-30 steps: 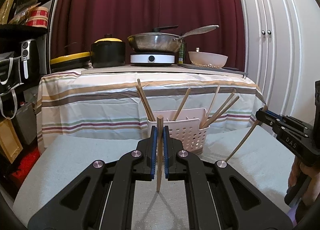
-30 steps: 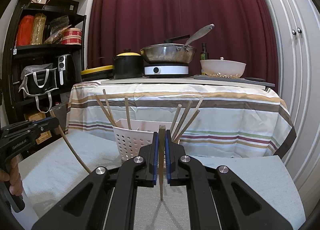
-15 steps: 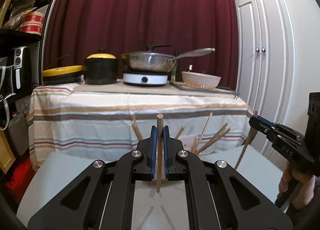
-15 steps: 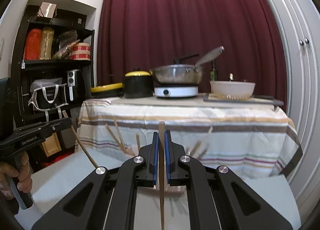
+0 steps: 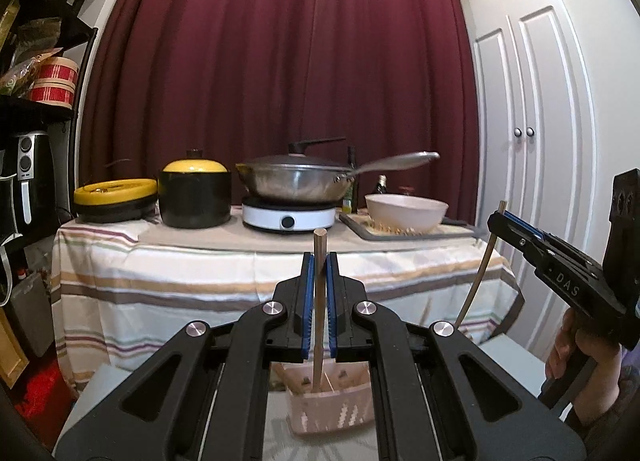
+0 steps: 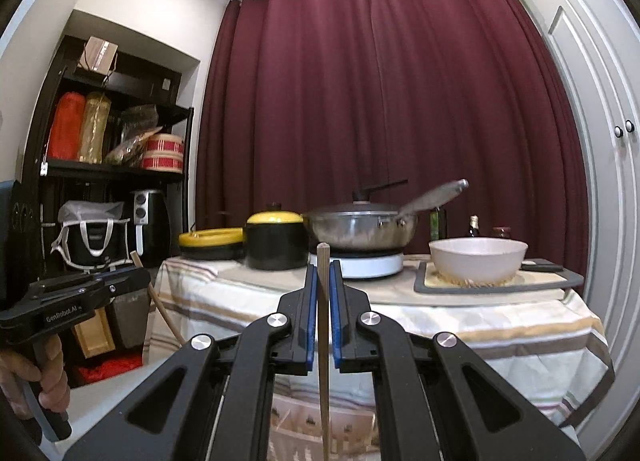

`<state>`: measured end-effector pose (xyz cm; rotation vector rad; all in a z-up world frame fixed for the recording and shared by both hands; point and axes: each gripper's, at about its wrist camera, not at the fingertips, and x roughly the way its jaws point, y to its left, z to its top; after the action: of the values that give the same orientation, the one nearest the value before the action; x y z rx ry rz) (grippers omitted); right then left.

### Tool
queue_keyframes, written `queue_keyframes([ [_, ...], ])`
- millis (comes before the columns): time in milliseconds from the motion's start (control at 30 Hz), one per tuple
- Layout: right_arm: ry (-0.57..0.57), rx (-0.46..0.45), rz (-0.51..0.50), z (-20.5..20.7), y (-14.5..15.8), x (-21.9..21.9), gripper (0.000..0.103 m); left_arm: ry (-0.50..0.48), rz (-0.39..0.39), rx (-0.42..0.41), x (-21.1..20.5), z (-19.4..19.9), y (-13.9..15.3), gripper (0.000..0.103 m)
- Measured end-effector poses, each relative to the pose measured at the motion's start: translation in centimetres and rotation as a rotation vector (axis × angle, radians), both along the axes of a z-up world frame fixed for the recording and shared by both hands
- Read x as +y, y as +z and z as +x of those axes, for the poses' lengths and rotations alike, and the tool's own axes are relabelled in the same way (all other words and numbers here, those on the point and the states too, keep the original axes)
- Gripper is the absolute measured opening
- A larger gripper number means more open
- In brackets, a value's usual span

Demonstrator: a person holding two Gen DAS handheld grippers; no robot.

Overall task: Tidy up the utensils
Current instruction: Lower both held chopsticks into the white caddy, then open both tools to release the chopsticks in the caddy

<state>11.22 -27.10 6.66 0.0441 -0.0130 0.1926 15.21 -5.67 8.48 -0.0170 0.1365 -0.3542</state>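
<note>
Left gripper [image 5: 319, 261]: blue pads pinched tight on a wooden chopstick [image 5: 319, 313], held upright, its top poking just above the pads and its lower end hanging below them. Directly beneath that lower end, the pinkish perforated utensil basket [image 5: 332, 409], seen between the gripper's black arms, with more sticks inside. Off to the right, the right gripper [image 5: 500, 223], gripped by a hand [image 5: 576, 345].

Right gripper [image 6: 325, 273]: clamped likewise on a second chopstick [image 6: 324, 361], upright, reaching down to the basket [image 6: 296, 425] below. To the left, the left gripper [image 6: 136, 281] with its slanted stick, handle in a hand [image 6: 44, 377].

Beyond both tools, a striped tablecloth [image 5: 200, 281]; on it a black pot with yellow lid [image 5: 195, 193], a steel pan [image 5: 296, 181] on a white hotplate [image 5: 288, 217], and a white bowl [image 5: 406, 211].
</note>
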Motion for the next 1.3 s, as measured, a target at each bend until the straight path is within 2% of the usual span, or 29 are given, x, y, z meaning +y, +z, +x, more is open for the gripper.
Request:
queue_keyframes([
  [167, -0.014, -0.022, 0.009, 2.6, 0.0, 0.0, 0.007, 0.015, -0.008, -0.015, -0.7, 2.2, 0.3, 0.006],
  [300, -0.018, -0.005, 0.027, 4.8, -1.3, -0.2, 0.007, 0.017, 0.002, -0.005, -1.5, 3.7, -0.4, 0.006],
  [500, -0.036, 0.031, 0.035, 7.0, -3.8, -0.5, 0.007, 0.026, 0.017, 0.027, -2.1, 5.6, -2.9, 0.006],
  [767, -0.067, 0.083, -0.018, 8.3, -6.3, 0.2, 0.007, 0.006, 0.026, 0.093, -2.5, 7.0, -5.8, 0.006],
  [800, -0.069, 0.086, -0.018, 8.3, -6.6, 0.3, 0.009, 0.006, 0.028, 0.105, -2.5, 7.2, -6.2, 0.006],
  [900, -0.072, 0.095, -0.019, 8.3, -7.0, 0.4, 0.026, 0.010, 0.030, 0.121, -2.4, 7.5, -6.8, 0.009],
  [1000, -0.076, 0.094, -0.024, 7.9, -6.9, 0.5, 0.031, 0.015, 0.033, 0.130, -2.4, 7.6, -6.9, 0.015],
  [1067, -0.083, 0.093, -0.029, 7.6, -6.8, 0.6, 0.038, 0.025, 0.032, 0.122, -2.3, 7.3, -6.7, 0.030],
  [1200, -0.100, 0.090, -0.022, 6.7, -6.6, 0.5, 0.047, 0.032, 0.035, 0.104, -2.3, 6.5, -6.3, 0.031],
  [1300, -0.114, 0.095, -0.018, 6.0, -6.4, 0.5, 0.054, 0.042, 0.041, 0.094, -2.3, 5.8, -6.0, 0.037],
])
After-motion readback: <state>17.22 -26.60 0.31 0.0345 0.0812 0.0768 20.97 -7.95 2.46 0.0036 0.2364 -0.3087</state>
